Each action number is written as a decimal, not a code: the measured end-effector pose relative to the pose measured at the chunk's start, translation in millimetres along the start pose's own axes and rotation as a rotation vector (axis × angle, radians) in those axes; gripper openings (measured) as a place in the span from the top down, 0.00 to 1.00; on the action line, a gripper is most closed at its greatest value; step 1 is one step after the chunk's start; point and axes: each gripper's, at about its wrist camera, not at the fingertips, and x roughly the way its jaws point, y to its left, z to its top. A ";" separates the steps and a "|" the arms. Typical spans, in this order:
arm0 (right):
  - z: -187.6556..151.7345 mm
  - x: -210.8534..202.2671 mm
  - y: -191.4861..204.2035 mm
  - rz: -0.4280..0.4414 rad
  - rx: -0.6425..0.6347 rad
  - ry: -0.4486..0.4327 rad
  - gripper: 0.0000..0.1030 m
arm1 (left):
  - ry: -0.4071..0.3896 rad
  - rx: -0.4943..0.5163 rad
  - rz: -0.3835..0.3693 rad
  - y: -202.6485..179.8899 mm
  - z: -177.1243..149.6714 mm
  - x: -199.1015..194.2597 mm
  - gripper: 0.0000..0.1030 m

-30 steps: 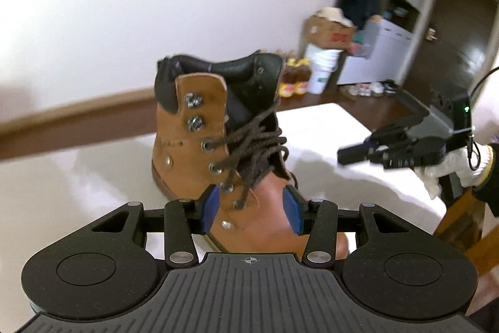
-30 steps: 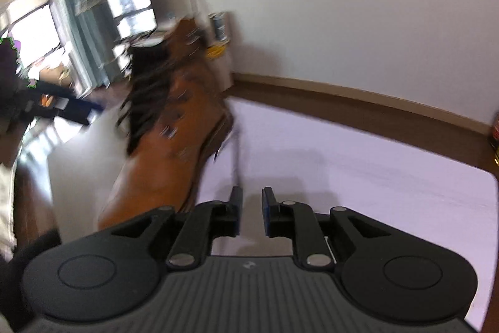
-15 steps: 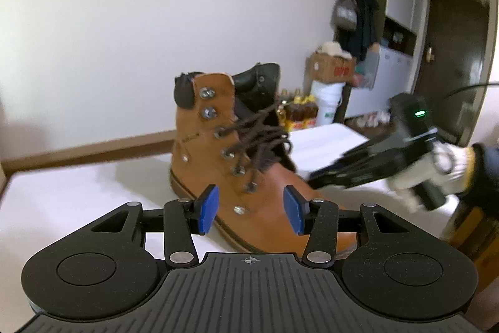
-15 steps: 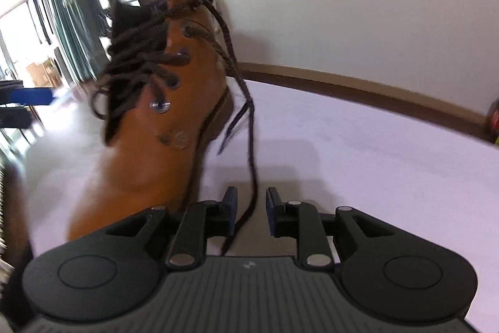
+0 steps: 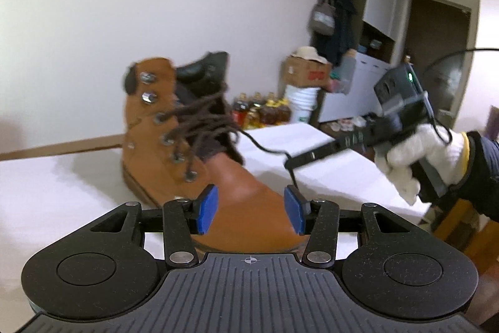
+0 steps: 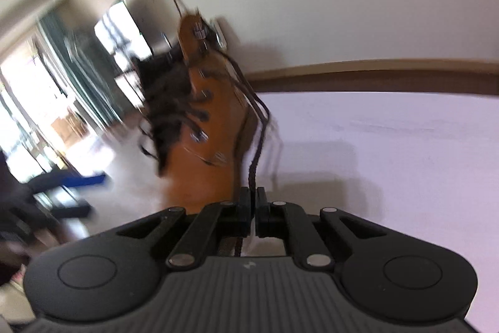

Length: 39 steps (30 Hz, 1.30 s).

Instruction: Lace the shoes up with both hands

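Tan boot (image 5: 187, 145) stands upright mid-table (image 5: 56, 186); R gripper (image 5: 291, 163), jaws just snapped closed on the lace (image 5: 265, 147), draws it out rightward w/ slack, while L gripper (image 5: 251, 213) hangs half-open, empty, near the toe, prob. to steady it.

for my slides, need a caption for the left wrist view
Open left gripper frames the boot's toe while the right gripper pinches its lace.

Tan boot (image 5: 187, 142) on white table (image 5: 56, 186)
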 end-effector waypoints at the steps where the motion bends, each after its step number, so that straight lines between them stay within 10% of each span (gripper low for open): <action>1: 1.2 -5.6 0.2 0.022 0.029 -0.015 0.97 | -0.001 -0.016 -0.015 -0.6 0.3 1.4 0.50; 14: 3.9 15.4 3.8 0.231 0.248 -0.093 0.97 | -0.021 -0.167 -0.126 -6.2 1.4 25.0 0.61; 19: 3.4 14.6 6.1 0.248 0.257 -0.088 0.97 | 0.001 -0.185 -0.126 -2.7 -2.4 32.4 0.97; 25: 0.6 10.5 13.5 0.185 0.193 -0.070 0.92 | 0.021 -0.189 -0.158 7.5 1.7 24.7 0.98; 39: -49.7 18.4 139.6 -0.033 -1.222 -0.081 0.82 | 0.325 0.183 -0.219 57.7 49.9 9.6 0.97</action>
